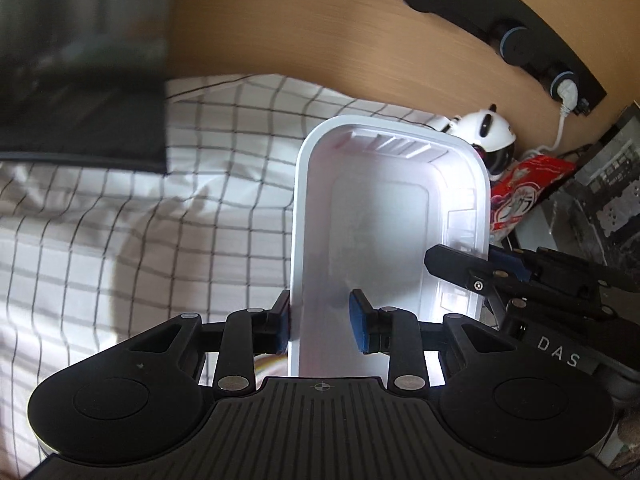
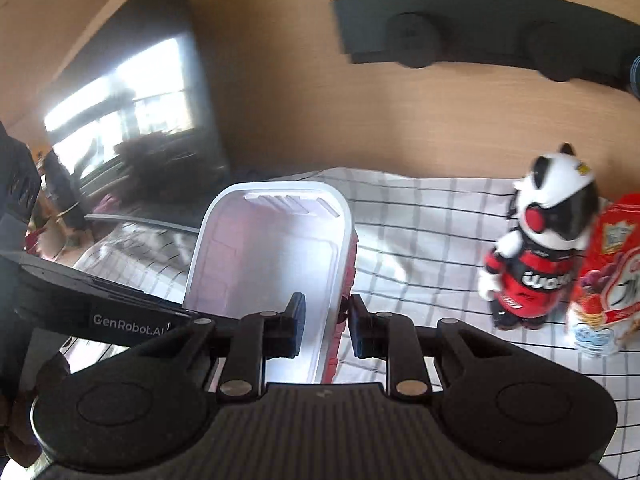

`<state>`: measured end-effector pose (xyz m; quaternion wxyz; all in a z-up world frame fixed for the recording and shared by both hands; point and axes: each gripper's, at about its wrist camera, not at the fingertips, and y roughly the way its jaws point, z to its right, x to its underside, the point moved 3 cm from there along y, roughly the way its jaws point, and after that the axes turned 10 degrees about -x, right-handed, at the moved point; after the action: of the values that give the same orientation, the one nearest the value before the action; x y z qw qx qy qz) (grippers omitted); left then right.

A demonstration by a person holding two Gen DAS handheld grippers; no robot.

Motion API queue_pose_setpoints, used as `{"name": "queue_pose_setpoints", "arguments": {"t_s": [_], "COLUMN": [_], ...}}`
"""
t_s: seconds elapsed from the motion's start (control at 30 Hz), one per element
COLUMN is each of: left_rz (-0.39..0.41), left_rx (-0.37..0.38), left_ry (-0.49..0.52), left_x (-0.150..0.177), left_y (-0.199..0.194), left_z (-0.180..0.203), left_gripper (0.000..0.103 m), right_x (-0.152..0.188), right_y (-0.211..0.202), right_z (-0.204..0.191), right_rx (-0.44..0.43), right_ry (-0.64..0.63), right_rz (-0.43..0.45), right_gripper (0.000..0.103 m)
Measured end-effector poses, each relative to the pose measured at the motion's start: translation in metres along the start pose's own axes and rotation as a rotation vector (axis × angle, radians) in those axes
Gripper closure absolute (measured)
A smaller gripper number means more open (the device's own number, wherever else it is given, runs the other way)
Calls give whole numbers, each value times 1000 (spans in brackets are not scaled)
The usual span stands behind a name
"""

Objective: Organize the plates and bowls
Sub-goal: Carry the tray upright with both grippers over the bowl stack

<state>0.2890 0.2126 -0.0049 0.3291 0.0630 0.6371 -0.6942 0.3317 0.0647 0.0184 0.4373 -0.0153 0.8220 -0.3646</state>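
A white rectangular plastic bin (image 1: 384, 216) is held above the checked cloth (image 1: 120, 240) by both grippers. My left gripper (image 1: 322, 326) straddles the bin's left wall, one finger outside touching it, the other inside with a gap to the wall. My right gripper (image 2: 324, 326) straddles the bin's right wall (image 2: 332, 264), pads close on both sides; the bin's outer side looks red here. The right gripper also shows in the left wrist view (image 1: 480, 272) at the bin's right rim. No plates or bowls are in view.
A panda figurine (image 2: 536, 240) and a red snack bag (image 2: 608, 280) stand at the right on the cloth. A dark monitor (image 2: 132, 120) stands at the left against the wooden wall. A black socket strip (image 1: 520, 36) runs along the wall.
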Motion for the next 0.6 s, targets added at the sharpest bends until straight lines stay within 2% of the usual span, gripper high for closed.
{"name": "queue_pose_setpoints", "arguments": {"t_s": [0.2, 0.37, 0.53, 0.6], "left_rz": [30, 68, 39, 55], "left_rx": [-36, -56, -71, -75], "left_ry": [4, -1, -1, -5], "left_x": [42, 68, 90, 94], "left_y": [-8, -1, 19, 20], "left_z": [-10, -11, -11, -12], "left_gripper": [71, 71, 71, 73], "right_x": [26, 53, 76, 85], "right_y": [8, 12, 22, 24], "right_z": [-11, -17, -7, -4], "right_rx": [-58, -61, -68, -78], "right_ry": [-7, -43, 8, 22], "right_rz": [-47, -58, -114, -127], "right_gripper": [80, 79, 78, 78]}}
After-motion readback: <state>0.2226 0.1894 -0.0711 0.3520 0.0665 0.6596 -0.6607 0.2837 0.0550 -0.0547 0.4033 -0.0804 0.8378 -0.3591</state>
